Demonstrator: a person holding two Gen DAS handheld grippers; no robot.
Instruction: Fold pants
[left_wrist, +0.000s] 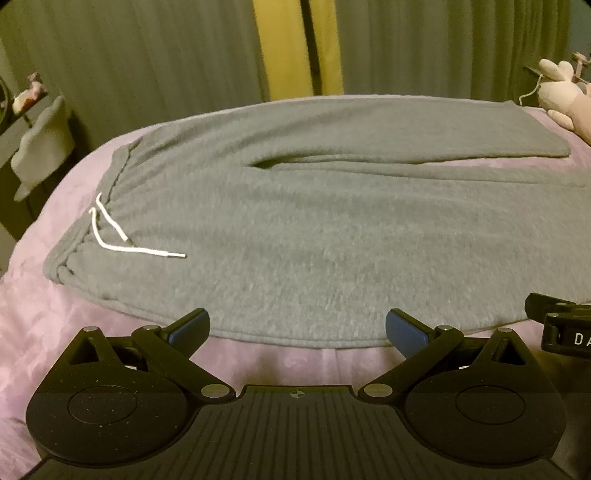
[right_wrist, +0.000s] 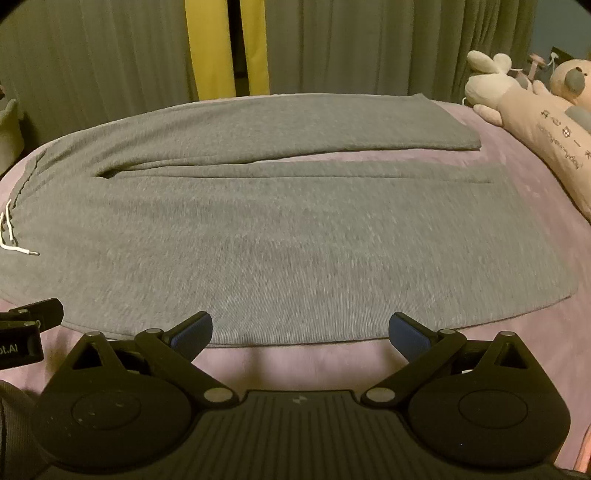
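Grey sweatpants (left_wrist: 314, 229) lie flat on a pink bed (left_wrist: 44, 332), waistband at the left with a white drawstring (left_wrist: 122, 236), both legs running to the right. They also show in the right wrist view (right_wrist: 295, 236). My left gripper (left_wrist: 297, 328) is open and empty, just short of the near edge of the pants by the hip. My right gripper (right_wrist: 300, 332) is open and empty, just short of the near leg's edge. The right gripper's side shows in the left view (left_wrist: 561, 325); the left gripper's side shows in the right view (right_wrist: 26, 325).
Plush toys (right_wrist: 532, 107) lie along the bed's right side. Grey-green curtains (right_wrist: 369, 48) with a yellow strip (right_wrist: 210, 48) hang behind the bed. A pale plush shape (left_wrist: 44, 147) stands off the bed's left edge.
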